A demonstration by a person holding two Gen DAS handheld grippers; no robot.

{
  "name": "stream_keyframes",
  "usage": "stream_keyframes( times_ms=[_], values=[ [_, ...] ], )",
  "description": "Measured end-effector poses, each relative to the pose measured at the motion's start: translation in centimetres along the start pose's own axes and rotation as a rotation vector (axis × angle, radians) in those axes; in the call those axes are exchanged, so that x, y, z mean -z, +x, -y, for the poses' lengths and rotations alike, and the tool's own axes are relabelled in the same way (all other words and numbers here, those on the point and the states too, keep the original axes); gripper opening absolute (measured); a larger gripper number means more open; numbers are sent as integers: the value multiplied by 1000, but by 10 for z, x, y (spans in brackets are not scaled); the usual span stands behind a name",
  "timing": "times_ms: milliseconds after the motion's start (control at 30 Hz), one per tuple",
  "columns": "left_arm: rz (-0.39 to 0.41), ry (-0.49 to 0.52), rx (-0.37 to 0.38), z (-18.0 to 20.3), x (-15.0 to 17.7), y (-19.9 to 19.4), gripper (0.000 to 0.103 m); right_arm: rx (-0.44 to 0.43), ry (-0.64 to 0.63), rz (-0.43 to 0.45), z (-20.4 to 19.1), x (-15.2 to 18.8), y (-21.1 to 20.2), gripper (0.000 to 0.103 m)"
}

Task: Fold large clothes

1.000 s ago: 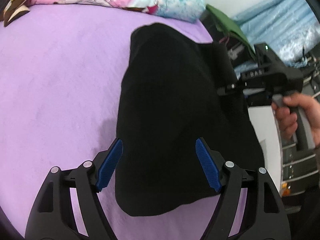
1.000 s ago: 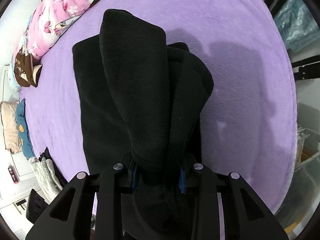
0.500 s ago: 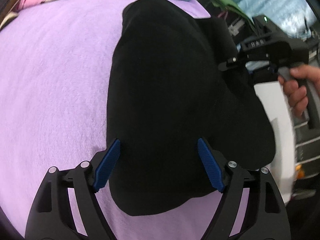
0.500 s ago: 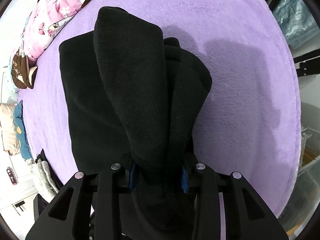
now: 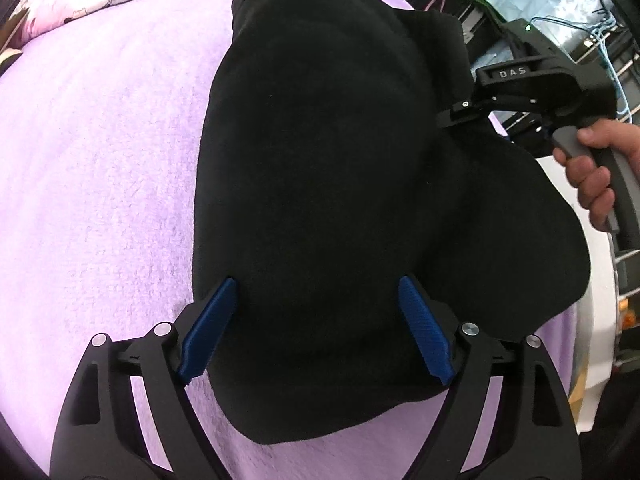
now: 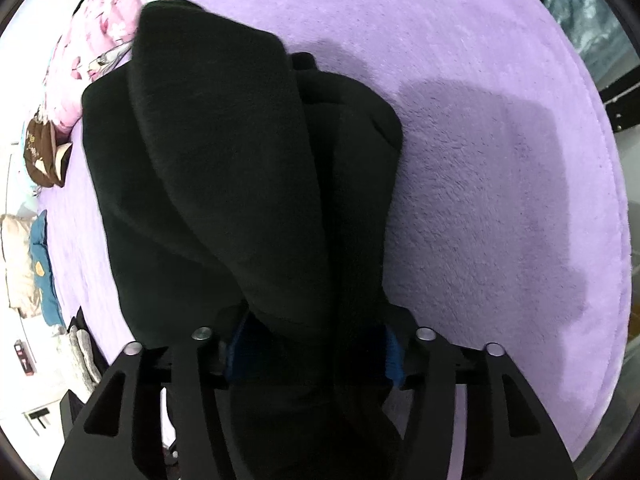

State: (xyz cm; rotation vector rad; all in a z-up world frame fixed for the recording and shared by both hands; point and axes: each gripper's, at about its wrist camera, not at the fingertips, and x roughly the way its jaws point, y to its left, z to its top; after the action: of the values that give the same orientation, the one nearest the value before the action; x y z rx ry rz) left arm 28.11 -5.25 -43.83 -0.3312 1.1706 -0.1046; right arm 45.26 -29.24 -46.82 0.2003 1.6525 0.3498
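While the black garment [image 5: 320, 200] settles in a thick folded bundle on the purple bed cover [image 5: 100, 160], both claws are in the act of letting it go. Left claw [image 5: 316, 332]: jaws spread wide and just opened a little further, the blue pads [image 5: 208, 332] standing at either flank of the bundle, apparently clear of the cloth. Right claw [image 6: 312, 356]: jaws just opened markedly, a doubled ridge of the garment lying loosely between them, the pads [image 6: 394, 360] largely hidden by cloth; seen from the left wrist, a hand [image 5: 592, 172] grips its handle at the garment's far edge.

To complete the release well, judgement suggests opening the right claw fully before lifting, then withdrawing straight along the fingers so that the fleece does not snag and drag the top layer out of alignment; the raised ridge would then want pressing flat.

Setting: a plush purple cover over the bed; a pink floral quilt [image 6: 92, 44] along the far edge; a brown cushion [image 6: 44, 152] and blue and beige items [image 6: 40, 264] beside the bed; cables and pale blue sheeting [image 5: 540, 12] behind the right claw
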Motion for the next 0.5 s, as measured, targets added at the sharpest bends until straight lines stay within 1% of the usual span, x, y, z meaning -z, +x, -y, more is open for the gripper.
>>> stream_keyframes(
  times_ms=[100, 133, 233, 333, 433, 500],
  values=[
    [-16, -8, 16, -8, 0, 8, 81, 21, -21, 6, 0, -2, 8, 62],
    [-16, -12, 21, -10, 1, 8, 81, 19, -16, 3, 1, -3, 11, 64],
    [-13, -13, 14, -12, -2, 1, 81, -9, 18, -4, 3, -5, 7, 66],
    [-9, -2, 2, -7, -8, -15, 82, -18, 17, 28, -6, -1, -21, 67],
    [53, 28, -9, -2, -13, -40, 83, 12, 33, 82, -16, 4, -60, 70],
    [106, 63, -40, 7, -16, -58, 83, 40, 15, 123, -29, 5, -87, 70]
  ],
)
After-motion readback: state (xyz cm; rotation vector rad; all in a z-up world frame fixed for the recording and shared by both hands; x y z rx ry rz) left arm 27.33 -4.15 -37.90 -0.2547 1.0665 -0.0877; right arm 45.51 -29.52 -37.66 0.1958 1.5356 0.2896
